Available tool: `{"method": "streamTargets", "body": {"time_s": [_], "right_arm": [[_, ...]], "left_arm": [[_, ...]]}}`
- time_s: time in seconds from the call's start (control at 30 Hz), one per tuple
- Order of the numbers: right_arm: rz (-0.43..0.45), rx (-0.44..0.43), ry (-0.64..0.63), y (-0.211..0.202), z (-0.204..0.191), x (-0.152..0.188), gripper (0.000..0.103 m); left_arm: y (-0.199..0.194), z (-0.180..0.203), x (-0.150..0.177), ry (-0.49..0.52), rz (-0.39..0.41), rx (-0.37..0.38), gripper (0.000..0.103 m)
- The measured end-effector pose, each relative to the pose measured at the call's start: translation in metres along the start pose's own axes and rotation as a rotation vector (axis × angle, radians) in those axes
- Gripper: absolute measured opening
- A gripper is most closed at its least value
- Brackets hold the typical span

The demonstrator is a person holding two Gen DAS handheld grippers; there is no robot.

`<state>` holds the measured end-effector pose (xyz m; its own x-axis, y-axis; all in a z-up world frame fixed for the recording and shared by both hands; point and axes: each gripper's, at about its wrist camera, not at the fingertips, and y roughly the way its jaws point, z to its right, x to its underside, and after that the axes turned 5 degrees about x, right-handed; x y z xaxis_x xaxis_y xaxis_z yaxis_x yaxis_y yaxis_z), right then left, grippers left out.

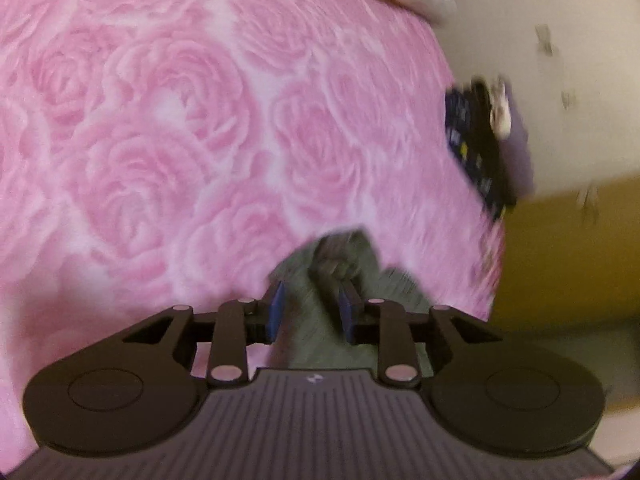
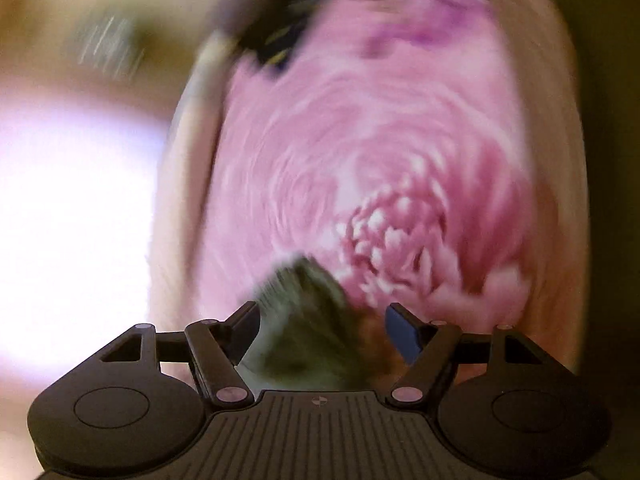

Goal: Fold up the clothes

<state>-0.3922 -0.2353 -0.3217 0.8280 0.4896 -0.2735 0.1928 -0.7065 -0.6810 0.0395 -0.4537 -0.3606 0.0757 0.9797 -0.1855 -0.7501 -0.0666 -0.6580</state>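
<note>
Your bed's soft pink bedspread [image 1: 192,120] carries a pattern of large roses — deeper pink petals on paler, near-white ground; in the right wrist view that same cover [image 2: 380,168] smears into swirled pink. The crumpled grey-green cloth garment [image 1: 320,280] shows a fine speckled weave, and looks olive with a brownish patch in the blurred right view [image 2: 304,320]. The black plastic grippers have blue pads [image 1: 276,312] on their jaws. A black remote control [image 1: 476,144] has small yellow and white buttons. Beyond — a cream wall [image 1: 568,20] over a mustard-yellow band [image 1: 568,260].
</note>
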Motion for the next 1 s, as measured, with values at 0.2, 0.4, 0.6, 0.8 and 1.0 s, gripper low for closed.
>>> {"method": "streamTargets", "body": {"time_s": [0.2, 0.4, 0.6, 0.8, 1.0], "right_arm": [[-0.104, 0.098, -0.351, 0.050, -0.024, 0.029, 0.068], [-0.052, 0.137, -0.300, 0.029, -0.005, 0.015, 0.068], [-0.018, 0.072, -0.102, 0.005, 0.015, -0.001, 0.068], [-0.110, 0.015, -0.150, -0.006, 0.023, 0.013, 0.068], [-0.103, -0.041, -0.135, 0.012, 0.019, 0.010, 0.068]], "left_arm": [[0.029, 0.011, 0.013, 0.193, -0.096, -0.073, 0.024], [0.057, 0.039, -0.004, 0.382, -0.061, -0.147, 0.023], [0.049, 0.031, -0.018, 0.321, -0.025, -0.098, 0.024], [0.054, 0.023, -0.025, 0.368, -0.091, 0.013, 0.041], [0.088, 0.026, -0.035, 0.420, -0.136, 0.061, 0.042]]}}
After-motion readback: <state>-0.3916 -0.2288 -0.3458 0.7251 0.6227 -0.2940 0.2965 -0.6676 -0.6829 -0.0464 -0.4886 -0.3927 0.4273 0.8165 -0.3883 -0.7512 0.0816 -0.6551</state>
